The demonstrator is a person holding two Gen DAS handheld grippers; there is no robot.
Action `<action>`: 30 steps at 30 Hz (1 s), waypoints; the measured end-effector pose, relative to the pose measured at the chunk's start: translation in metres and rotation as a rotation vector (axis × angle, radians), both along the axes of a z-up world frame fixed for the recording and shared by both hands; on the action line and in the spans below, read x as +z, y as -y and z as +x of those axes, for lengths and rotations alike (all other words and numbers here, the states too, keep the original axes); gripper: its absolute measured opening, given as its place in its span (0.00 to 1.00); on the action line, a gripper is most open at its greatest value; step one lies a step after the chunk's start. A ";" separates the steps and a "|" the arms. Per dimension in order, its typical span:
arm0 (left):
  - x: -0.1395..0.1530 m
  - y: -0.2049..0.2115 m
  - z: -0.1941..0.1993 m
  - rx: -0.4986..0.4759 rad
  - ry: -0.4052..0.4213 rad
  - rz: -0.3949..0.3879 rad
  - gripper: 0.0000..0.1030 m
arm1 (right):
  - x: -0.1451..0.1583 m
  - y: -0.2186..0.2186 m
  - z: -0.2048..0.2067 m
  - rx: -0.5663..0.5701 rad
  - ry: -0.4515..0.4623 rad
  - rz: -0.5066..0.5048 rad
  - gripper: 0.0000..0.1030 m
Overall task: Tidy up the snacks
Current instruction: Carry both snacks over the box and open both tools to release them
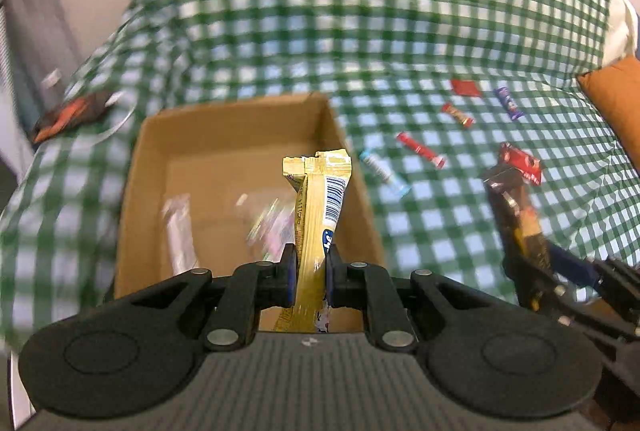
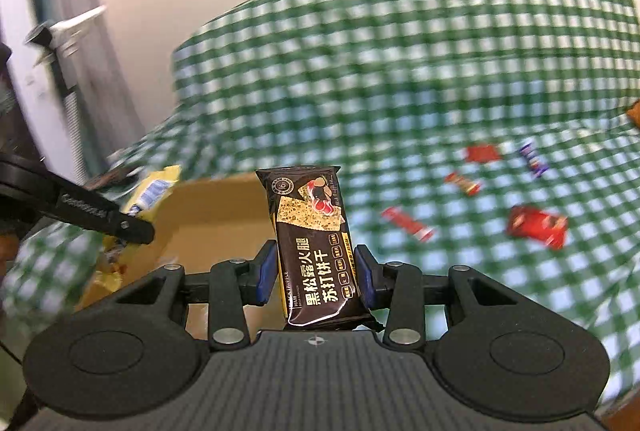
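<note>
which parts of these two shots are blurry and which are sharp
Left wrist view: the left gripper and its yellow snack packet are sharp; the checkered cloth and cardboard box contents smear. Right wrist view: the right gripper and black cracker packet are crisp; background streaked, edges fisheye-bent.

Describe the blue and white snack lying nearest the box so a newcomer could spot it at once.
Start at the open brown cardboard box on the green checked cloth. Just off its right wall lies a slim light-blue-and-white wrapped stick. Its neighbours further right are red or purple; it alone is pale blue.
</note>
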State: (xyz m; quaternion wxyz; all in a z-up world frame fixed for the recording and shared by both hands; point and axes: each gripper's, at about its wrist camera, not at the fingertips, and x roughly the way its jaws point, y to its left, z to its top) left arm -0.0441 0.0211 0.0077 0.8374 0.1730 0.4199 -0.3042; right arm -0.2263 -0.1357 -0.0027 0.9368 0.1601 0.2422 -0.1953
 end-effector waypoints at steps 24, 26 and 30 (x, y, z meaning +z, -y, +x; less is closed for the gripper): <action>-0.004 -0.138 -0.068 0.083 0.045 -0.093 0.14 | 0.018 -0.139 -0.033 0.147 -0.074 -0.140 0.42; -0.004 -0.138 -0.069 0.084 0.047 -0.095 0.14 | 0.018 -0.139 -0.033 0.148 -0.075 -0.141 0.42; -0.005 -0.138 -0.069 0.082 0.047 -0.093 0.14 | 0.018 -0.140 -0.032 0.146 -0.074 -0.140 0.42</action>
